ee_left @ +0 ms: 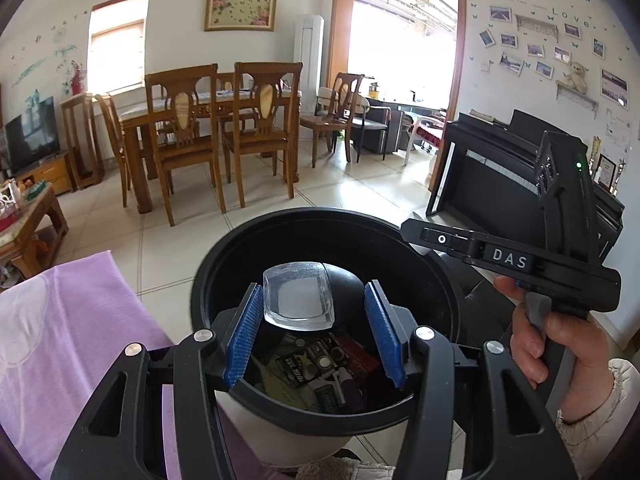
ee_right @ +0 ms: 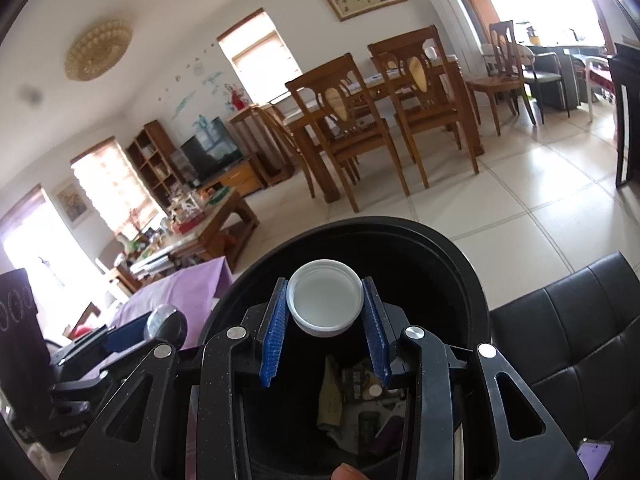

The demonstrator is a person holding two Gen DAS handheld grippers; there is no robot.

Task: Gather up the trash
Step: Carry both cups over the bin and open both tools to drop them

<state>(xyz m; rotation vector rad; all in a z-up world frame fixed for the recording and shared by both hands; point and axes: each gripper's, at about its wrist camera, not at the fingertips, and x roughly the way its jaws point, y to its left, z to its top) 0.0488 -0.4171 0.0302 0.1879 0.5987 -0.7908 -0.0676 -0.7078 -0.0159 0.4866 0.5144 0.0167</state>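
A bin with a black rim [ee_left: 320,216] and a white body stands under both grippers, with wrappers and other trash [ee_left: 320,368] at its bottom. My left gripper [ee_left: 314,292] hangs over the bin's mouth with a clear plastic cup [ee_left: 298,296] between its blue pads. The cup leans on the left pad, and something dark fills the space to the right pad. My right gripper [ee_right: 325,284] is shut on a white bottle cap [ee_right: 325,298], open side towards the camera, above the same bin [ee_right: 400,228]. A hand [ee_left: 560,340] holds the right tool's body [ee_left: 508,258].
A purple cloth [ee_left: 60,340] lies left of the bin and a black leather seat [ee_right: 560,340] is to its right. Beyond the tiled floor stand a wooden dining table with chairs [ee_left: 208,128], a black piano [ee_left: 480,184] and a cluttered coffee table [ee_right: 208,224].
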